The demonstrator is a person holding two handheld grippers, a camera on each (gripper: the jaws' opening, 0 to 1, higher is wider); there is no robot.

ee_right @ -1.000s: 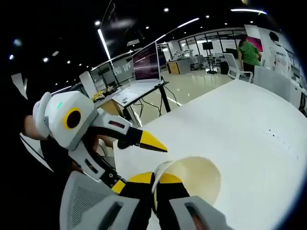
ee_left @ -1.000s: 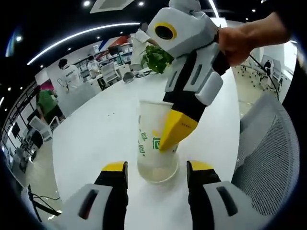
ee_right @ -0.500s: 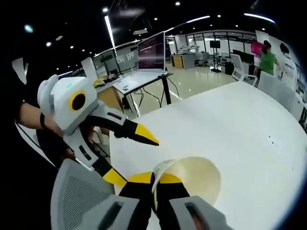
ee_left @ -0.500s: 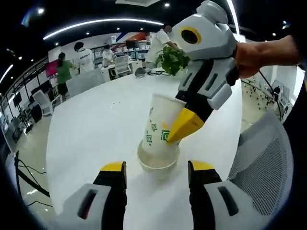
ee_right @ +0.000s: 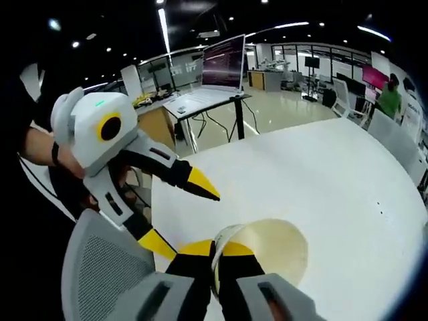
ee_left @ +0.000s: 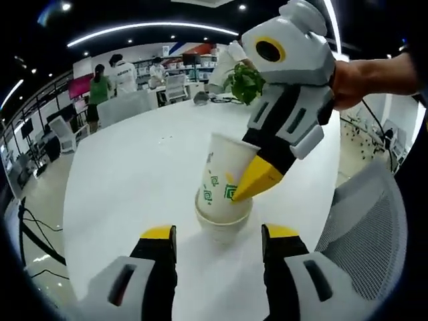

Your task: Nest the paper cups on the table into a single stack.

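Right jaws pinch tilted cup [ee_left: 224, 175] rim

An open office lay behind: ceiling light strips [ee_left: 154, 28] at upper left, a monitor desk [ee_right: 200, 103] at top centre.

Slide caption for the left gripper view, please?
Right claw lowers a tilted paper cup into another cup on the white table.

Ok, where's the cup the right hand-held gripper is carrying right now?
In the left gripper view the printed cup sits centre, tilted, its base in the lower cup on the white table, rim pinched by the right hand-held gripper.
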